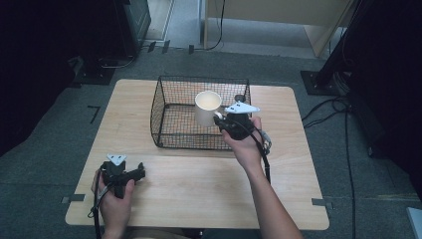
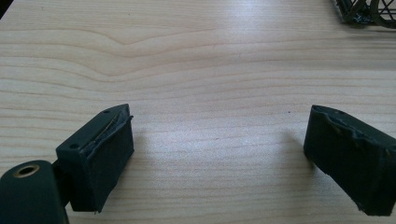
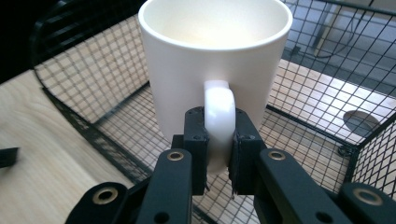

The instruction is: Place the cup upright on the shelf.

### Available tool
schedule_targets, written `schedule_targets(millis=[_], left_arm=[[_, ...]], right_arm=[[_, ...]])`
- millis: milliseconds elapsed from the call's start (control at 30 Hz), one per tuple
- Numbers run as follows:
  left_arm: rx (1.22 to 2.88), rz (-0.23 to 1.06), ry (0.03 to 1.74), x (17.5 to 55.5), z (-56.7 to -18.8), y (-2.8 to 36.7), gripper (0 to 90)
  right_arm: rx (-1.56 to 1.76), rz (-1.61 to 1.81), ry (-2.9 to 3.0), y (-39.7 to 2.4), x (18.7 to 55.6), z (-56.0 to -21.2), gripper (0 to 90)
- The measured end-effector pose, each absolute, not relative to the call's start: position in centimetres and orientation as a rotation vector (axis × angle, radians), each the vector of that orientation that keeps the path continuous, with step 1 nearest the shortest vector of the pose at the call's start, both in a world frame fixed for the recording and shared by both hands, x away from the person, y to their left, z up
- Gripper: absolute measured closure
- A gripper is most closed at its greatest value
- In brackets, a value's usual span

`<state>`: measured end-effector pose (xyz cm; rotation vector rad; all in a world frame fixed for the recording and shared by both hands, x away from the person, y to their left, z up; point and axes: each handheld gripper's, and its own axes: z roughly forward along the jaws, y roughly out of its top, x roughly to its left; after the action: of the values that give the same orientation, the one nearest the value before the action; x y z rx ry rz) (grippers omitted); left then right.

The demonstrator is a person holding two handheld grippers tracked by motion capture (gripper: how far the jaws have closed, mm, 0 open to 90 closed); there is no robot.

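Jaws of the right gripper [image 3: 219, 154] were clamped on the looped handle of a white ceramic mug [image 3: 212, 60], one black pad on each flat side of the loop. In the high view the mug [image 1: 207, 107] was upright, its mouth open to the ceiling, carried over the black wire-mesh basket [image 1: 169, 107] near that basket's right half. Whether its base touched the mesh floor or hung above it could not be told. Gripping by the handle probably kept the mug level and left its round body free of the pads, so it could be set down or lifted out without tipping.

The left gripper [image 1: 125, 174] rested low over the pale wooden table [image 1: 199, 184] near the front left corner, well apart from the basket. In its own view the left gripper [image 2: 217, 149] had its jaws wide apart with bare wood grain between them, holding nothing. It seemed parked there to stay out of the way.

The basket's walls rose on all sides, and the right hand [image 1: 246, 142] reached in over the near right wall, so that rim was the edge to watch: the way out was upward. A broad strip of bare table lay in front of the basket and to both sides.
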<state>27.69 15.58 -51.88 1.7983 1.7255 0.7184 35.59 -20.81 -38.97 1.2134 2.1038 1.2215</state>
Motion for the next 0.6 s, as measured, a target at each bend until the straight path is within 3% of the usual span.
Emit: schedule_targets(millis=[600], left_arm=[[1.799, 0.717, 1.721, 27.7, -51.9, 15.6, 8.6]], right_arm=[[1.36, 1.045, 2.218, -20.4, 39.9, -41.3, 80.6]])
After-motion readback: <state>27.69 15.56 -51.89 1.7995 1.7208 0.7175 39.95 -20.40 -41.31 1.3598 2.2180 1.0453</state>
